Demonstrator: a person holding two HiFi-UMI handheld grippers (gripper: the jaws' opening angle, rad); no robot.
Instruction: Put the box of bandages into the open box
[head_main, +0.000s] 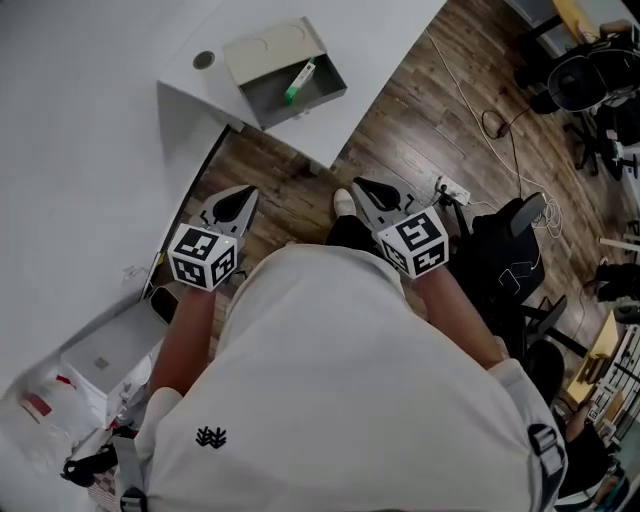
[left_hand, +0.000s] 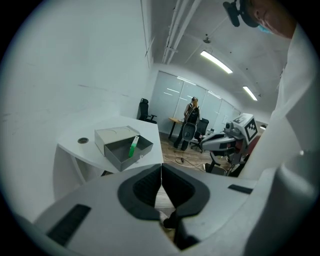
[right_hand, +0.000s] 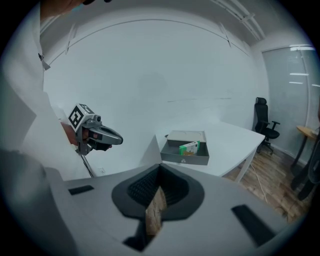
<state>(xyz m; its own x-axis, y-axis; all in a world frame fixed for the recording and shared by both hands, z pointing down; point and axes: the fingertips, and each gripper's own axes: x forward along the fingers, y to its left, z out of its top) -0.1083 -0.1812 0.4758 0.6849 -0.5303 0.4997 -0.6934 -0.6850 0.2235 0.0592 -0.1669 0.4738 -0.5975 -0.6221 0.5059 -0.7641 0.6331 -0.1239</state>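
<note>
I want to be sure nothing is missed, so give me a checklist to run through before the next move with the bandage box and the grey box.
1. Bandage box inside the grey box: ok.
2. Grey box open, lid folded back: ok.
3. Left tongs shut with nothing between them: ok.
4. Right tongs shut with nothing between them: ok.
5. Both tongs well back from the table: ok.
</note>
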